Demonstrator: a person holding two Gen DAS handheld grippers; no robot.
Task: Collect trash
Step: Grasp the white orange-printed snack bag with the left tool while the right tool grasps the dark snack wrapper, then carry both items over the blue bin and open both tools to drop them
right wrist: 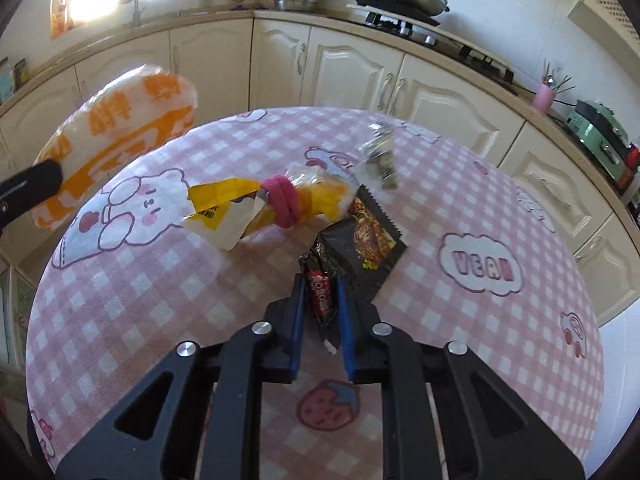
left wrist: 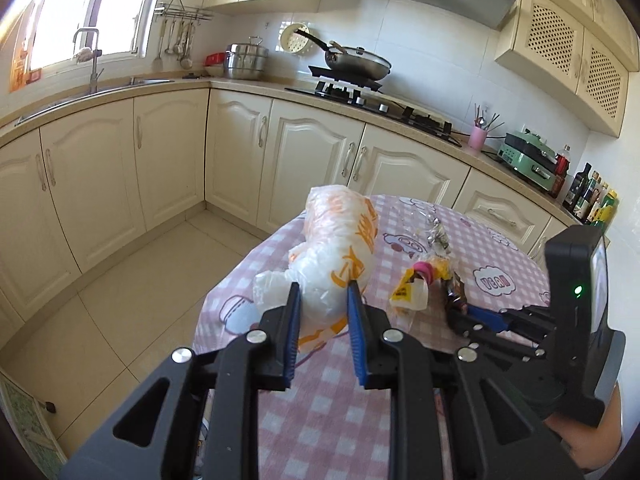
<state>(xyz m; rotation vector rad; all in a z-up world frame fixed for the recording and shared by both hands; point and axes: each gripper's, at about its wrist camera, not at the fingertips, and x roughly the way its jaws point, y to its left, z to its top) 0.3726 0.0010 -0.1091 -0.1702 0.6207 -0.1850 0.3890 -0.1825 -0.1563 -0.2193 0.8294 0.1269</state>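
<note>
Plastic bag (left wrist: 336, 256): thin, crinkled, translucent white with orange print. Snack wrapper (right wrist: 360, 248): glossy black foil. Tablecloth (right wrist: 160, 300): matt pink-checked cloth. Wok (left wrist: 358, 65): shiny metal.

A table (right wrist: 460, 208) stands before the counter (left wrist: 248, 90). In the right wrist view, the right gripper (right wrist: 320, 284) sits at the table's middle with a snack packet (right wrist: 360, 248) between its fingers. Just behind the packet lies a tied bag (right wrist: 256, 204), and behind that, near the far edge, a clear wrapper (right wrist: 380, 160). To the left, off the table's edge, the left gripper (left wrist: 322, 292) has a plastic bag (left wrist: 340, 248) between its fingers. On the counter behind, a sink (left wrist: 132, 82) lies left, a pot (left wrist: 245, 60) in the corner, a stove (left wrist: 360, 92) with a pan (left wrist: 358, 62) to the right.
</note>
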